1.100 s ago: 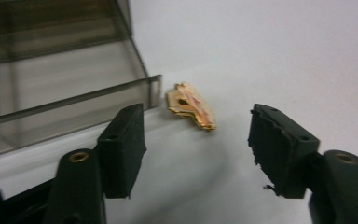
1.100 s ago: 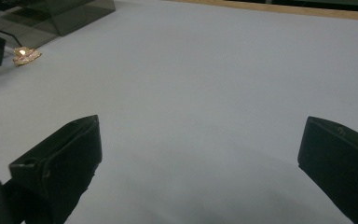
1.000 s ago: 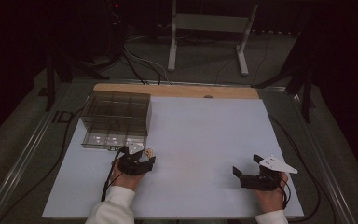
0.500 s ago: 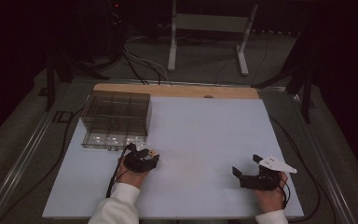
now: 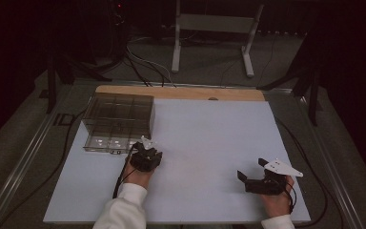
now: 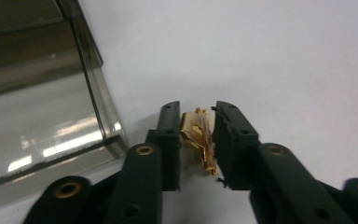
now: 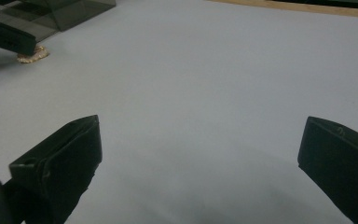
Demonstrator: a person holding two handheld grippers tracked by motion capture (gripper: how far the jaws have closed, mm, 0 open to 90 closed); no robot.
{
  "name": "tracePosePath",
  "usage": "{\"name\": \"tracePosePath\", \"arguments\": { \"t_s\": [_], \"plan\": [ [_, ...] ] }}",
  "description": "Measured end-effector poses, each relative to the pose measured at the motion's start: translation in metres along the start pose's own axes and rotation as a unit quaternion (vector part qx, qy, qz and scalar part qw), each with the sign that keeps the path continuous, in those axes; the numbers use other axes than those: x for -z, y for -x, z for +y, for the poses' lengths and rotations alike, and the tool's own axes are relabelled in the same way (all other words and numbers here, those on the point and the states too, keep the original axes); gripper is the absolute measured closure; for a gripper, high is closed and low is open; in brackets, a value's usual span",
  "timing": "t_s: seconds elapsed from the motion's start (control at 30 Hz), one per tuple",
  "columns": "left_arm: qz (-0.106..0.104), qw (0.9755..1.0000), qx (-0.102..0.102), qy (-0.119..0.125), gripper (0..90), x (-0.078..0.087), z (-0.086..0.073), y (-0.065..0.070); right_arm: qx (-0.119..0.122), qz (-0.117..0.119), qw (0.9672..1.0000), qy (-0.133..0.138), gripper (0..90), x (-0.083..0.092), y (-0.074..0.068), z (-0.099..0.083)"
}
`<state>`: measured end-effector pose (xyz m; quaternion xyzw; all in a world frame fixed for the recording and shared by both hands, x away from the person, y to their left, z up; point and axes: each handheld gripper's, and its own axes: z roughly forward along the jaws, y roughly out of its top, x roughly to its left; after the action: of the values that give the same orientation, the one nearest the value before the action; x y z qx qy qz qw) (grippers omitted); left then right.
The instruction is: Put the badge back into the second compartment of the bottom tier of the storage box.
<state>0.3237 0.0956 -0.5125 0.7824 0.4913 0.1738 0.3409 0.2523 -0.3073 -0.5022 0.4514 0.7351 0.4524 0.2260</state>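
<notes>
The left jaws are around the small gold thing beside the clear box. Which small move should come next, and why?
Probably lift it a little and carry it toward the clear compartment box. The left gripper has just been closing its jaws, and they now press both sides of the crumpled gold piece, which sits low on the white table beside the box's front corner. The right gripper rests open, apart.

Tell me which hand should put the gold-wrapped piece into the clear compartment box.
Left. Its tool has just closed on the gold-wrapped piece, right beside the clear box. The right tool sits open, far across the table.
</notes>
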Motion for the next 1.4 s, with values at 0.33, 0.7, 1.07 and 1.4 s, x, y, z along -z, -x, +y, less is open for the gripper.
{"name": "tracePosePath", "arguments": {
  "t_s": [0.33, 0.7, 1.07, 1.4],
  "plan": [
    [-0.013, 0.9996, -0.023, -0.004, 79.3, -0.003, 0.001, 0.008, 0.001, 0.004, 1.0, -0.005, 0.1, -0.001, -0.001, 0.0],
    [-0.017, 0.9993, -0.027, -0.017, 81.0, -0.01, -0.001, 0.007, 0.004, 0.006, 0.9999, -0.007, 0.2, -0.001, -0.001, 0.0],
    [-0.033, 0.9993, -0.017, 0.002, 81.4, -0.002, 0.002, 0.005, 0.004, 0.008, 0.9999, -0.005, 0.2, -0.001, -0.001, 0.0],
    [-0.038, 0.999, -0.013, 0.019, 81.4, 0.01, 0.01, 0.001, 0.004, 0.009, 0.9999, -0.006, 0.2, -0.001, -0.001, 0.0]
  ]
}}
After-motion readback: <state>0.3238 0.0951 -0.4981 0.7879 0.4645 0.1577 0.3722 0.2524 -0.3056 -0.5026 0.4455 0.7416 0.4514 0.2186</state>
